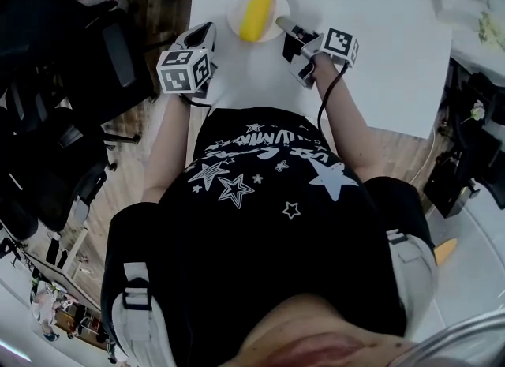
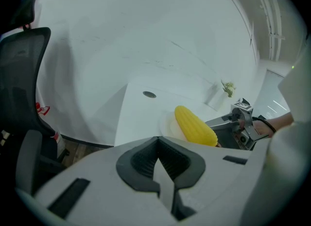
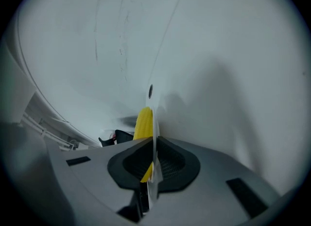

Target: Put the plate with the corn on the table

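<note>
Yellow ridged corn (image 1: 256,12), round white plate (image 1: 233,15) pinched by right hand-held gripper (image 1: 284,26), left hand-held gripper (image 2: 160,171) closed

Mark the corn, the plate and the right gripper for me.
corn (image 1: 256,12), head view, middle of the cob.
plate (image 1: 235,16), head view, bare rim left of the corn.
right gripper (image 1: 282,24), head view, between its fingertips at the plate's edge.
</note>
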The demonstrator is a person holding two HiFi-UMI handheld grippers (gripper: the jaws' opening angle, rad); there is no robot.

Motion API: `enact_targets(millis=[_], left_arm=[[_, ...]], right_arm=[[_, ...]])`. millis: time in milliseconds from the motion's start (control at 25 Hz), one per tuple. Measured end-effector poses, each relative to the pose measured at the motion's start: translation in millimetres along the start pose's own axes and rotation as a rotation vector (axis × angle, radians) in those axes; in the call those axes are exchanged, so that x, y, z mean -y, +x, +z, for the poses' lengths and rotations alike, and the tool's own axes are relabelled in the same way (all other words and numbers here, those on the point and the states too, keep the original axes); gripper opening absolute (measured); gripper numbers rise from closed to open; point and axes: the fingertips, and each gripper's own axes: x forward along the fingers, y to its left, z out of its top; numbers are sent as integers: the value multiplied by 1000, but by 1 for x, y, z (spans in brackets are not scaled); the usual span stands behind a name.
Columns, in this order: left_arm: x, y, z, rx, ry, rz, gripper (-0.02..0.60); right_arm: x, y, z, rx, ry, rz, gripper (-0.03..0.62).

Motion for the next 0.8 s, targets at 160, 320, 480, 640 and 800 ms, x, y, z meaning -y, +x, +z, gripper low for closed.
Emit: enact_targets(millis=[160,320,480,640,800], left_arm=[[-1,-3,-2,0,-2,0,5],[2,-3,-5,-5,0,-6,5],[1,-4,-6,-7,5,-10,5],[4,-4,-6,0,10,-15,5],[7,-3,-4,2,15,-21,5]], right_arm=[[2,2,0,24,5,-32,20],[3,1,2,28,-13,-90,17],[3,3,4,9,-58,-166,15],[3,4,1,-30,-130,-255,17],[4,3,-2,-60,-215,-326,35]])
